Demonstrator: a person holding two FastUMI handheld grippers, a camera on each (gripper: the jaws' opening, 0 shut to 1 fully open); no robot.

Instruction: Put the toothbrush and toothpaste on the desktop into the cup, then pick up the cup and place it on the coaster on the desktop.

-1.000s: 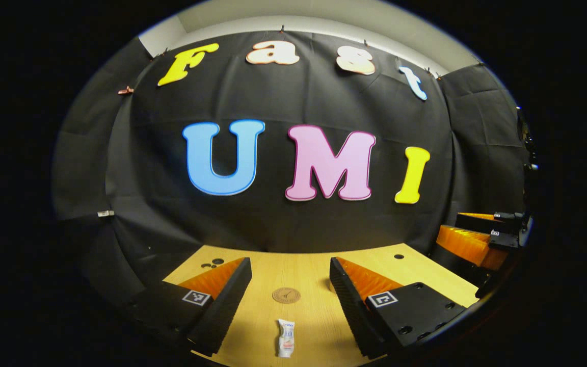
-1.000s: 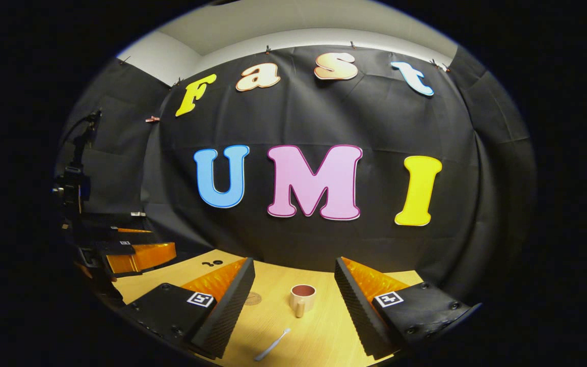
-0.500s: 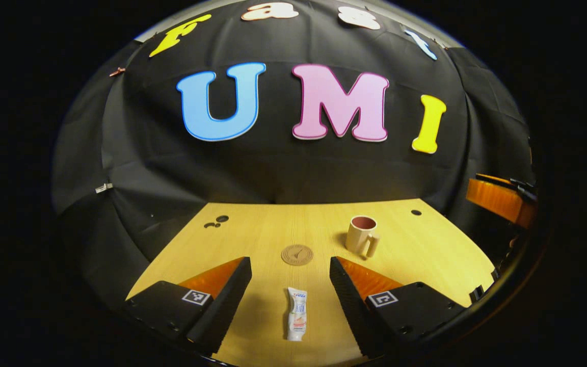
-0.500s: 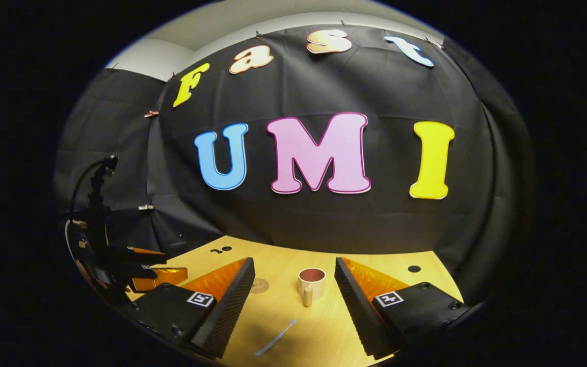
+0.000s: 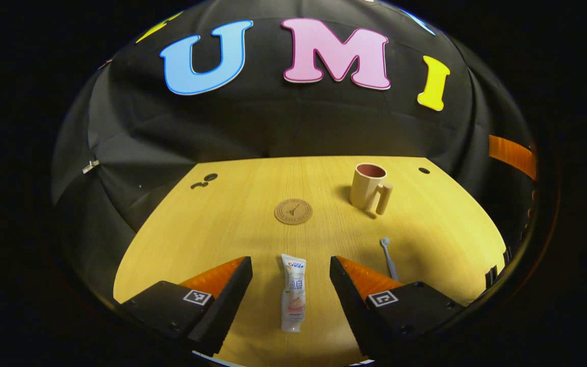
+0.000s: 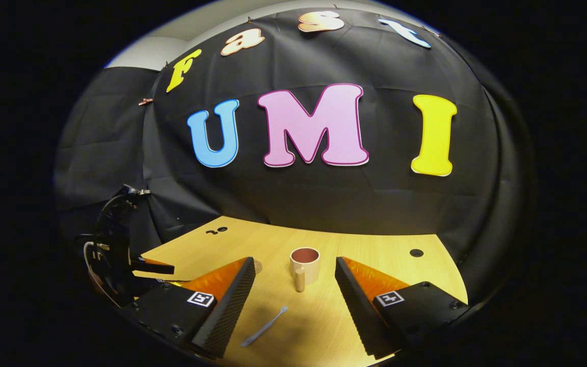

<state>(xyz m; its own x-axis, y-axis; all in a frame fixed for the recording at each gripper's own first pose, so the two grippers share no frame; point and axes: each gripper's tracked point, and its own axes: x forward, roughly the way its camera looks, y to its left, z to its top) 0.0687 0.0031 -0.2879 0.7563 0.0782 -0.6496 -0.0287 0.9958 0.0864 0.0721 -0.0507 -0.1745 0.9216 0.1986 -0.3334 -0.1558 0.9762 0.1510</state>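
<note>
So far nothing is done: the toothpaste tube [image 5: 293,293] lies flat on the worktop [image 5: 212,229] between the left gripper [image 5: 290,293]'s wide jaws, untouched. The toothbrush [image 6: 264,326] lies loose before the right gripper [image 6: 293,311], whose jaws also stand wide and hold nothing. The cup [image 5: 368,186] stands empty, just beside the coaster [image 5: 293,211]. Its handle end is cut off in the left gripper view.

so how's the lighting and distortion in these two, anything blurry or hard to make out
Left gripper view: the desktop is evenly lit, its far edge bowed by the fisheye; the cup throws a soft shadow leftward. Right gripper view: the toothbrush is thin and slightly soft; the left side is dim.
</note>
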